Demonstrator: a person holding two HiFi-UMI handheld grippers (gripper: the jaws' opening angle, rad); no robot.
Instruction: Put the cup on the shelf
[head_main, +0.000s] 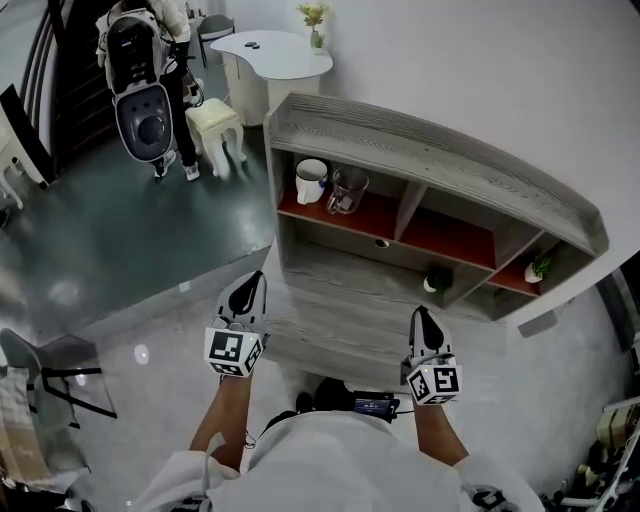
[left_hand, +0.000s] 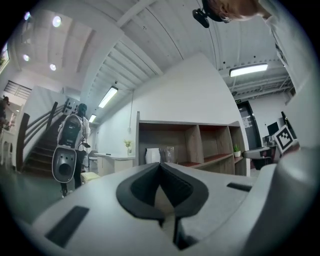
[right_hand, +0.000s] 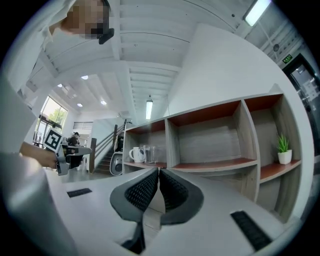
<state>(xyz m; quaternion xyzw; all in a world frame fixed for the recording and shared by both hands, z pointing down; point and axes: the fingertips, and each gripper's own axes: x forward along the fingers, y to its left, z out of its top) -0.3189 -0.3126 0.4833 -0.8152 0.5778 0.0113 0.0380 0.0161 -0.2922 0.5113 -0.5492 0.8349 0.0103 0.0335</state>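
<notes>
The white ceramic cup (head_main: 311, 181) with a handle stands in the left-end compartment of the upper row of the grey wood-grain shelf unit (head_main: 430, 150), on the red-orange board near that compartment's left wall; a small dark mark on its side is too small to read. A clear glass mug (head_main: 346, 190) stands just beside it on the right, and I cannot tell whether the two touch. A small green potted plant (head_main: 541, 268) in a white pot sits in the right-end compartment. The left claw (head_main: 256, 280) is held off the shelf unit's front left corner, the right claw (head_main: 418, 314) in front of its lower front edge, both well apart from the cup. In its own view, the left claw (left_hand: 160, 172) has its dark pads pressed together on nothing, and the right claw (right_hand: 158, 172) likewise. Each bears a marker cube (head_main: 233, 351) with black-and-white square patterns, no letters. Beyond the shelf unit's left end a curved white desk (head_main: 285, 60) carries a vase of yellow flowers (head_main: 315, 22).
</notes>
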